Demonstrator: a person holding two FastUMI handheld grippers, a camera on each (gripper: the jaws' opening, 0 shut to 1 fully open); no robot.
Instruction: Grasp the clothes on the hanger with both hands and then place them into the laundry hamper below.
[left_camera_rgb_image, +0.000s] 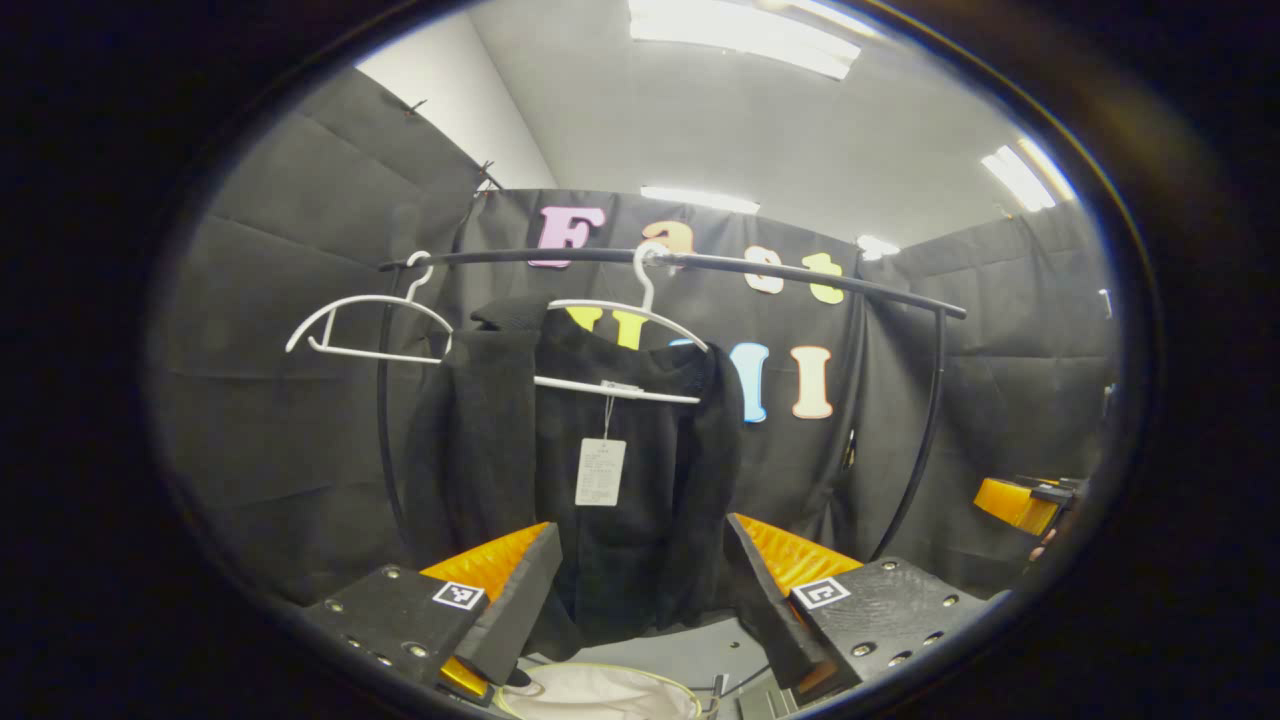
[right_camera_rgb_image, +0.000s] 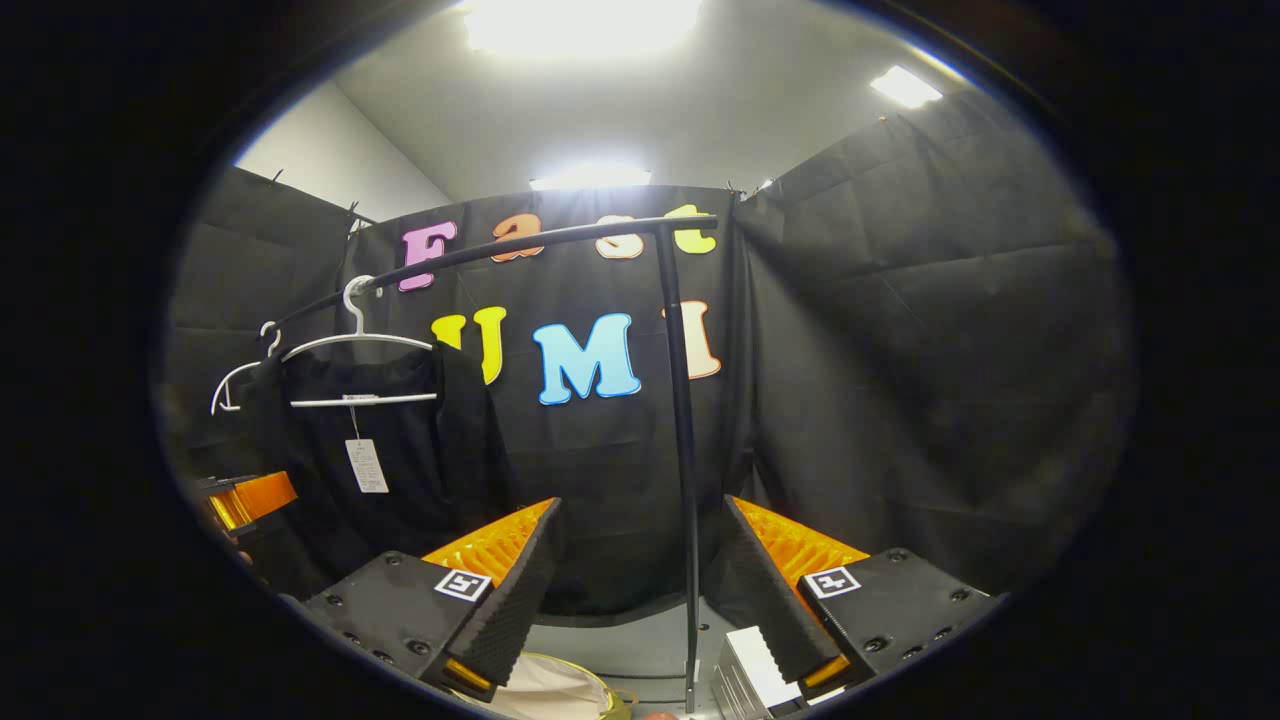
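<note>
Booth rail (left_camera_rgb_image: 700, 262), garment (left_camera_rgb_image: 600, 480) between spread tongs (left_camera_rgb_image: 640, 590)

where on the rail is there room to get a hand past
Free: the rail between the black garment on its hanger and the right upright. Crowded: the left end, where an empty hanger hangs close beside the garment.

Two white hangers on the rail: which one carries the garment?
The right-hand hanger in the left gripper view holds the black garment with a paper tag; the other hanger hangs bare.
</note>
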